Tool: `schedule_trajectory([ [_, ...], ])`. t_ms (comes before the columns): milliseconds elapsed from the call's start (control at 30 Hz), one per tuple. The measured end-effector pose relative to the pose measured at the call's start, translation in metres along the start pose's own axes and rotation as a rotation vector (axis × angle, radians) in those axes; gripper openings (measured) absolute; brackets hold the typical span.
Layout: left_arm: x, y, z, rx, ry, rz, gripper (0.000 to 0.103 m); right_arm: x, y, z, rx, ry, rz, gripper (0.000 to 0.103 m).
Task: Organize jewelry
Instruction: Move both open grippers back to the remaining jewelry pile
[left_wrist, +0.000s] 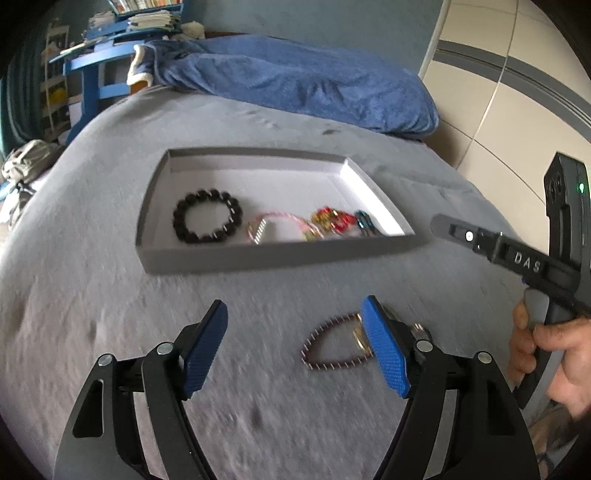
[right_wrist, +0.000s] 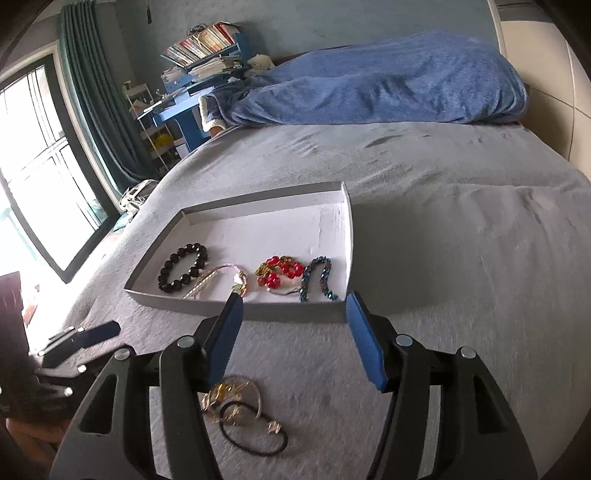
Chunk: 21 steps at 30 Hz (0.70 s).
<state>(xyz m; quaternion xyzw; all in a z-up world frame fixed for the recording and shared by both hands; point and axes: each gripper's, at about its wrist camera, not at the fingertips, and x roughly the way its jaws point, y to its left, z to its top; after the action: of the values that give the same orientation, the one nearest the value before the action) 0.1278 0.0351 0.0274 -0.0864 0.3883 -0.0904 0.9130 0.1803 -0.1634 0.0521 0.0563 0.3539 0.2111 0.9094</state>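
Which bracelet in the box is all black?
The black bead bracelet, lying at the left end of the box. The red bracelet and the blue bracelet beside it are bright and sparkly.

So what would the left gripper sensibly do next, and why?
Probably lower the left gripper onto the brown beaded bracelet and close. Its jaws stand open and empty, the bracelet lies on the grey bedspread beside its right finger, and four pieces already sit in the tray.
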Motion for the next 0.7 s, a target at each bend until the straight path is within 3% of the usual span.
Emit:
schedule_trajectory([
  [233,0.0,-0.011,-0.023,0.037,0.048,-0.011,0.075,-0.018,0.004,-0.014,0.011,-0.004,0.005,0.062],
  [700,0.016,-0.018,-0.034,0.07,0.092,-0.009,0.073,-0.022,0.001,-0.033,0.039,0.031,-0.019,0.063],
])
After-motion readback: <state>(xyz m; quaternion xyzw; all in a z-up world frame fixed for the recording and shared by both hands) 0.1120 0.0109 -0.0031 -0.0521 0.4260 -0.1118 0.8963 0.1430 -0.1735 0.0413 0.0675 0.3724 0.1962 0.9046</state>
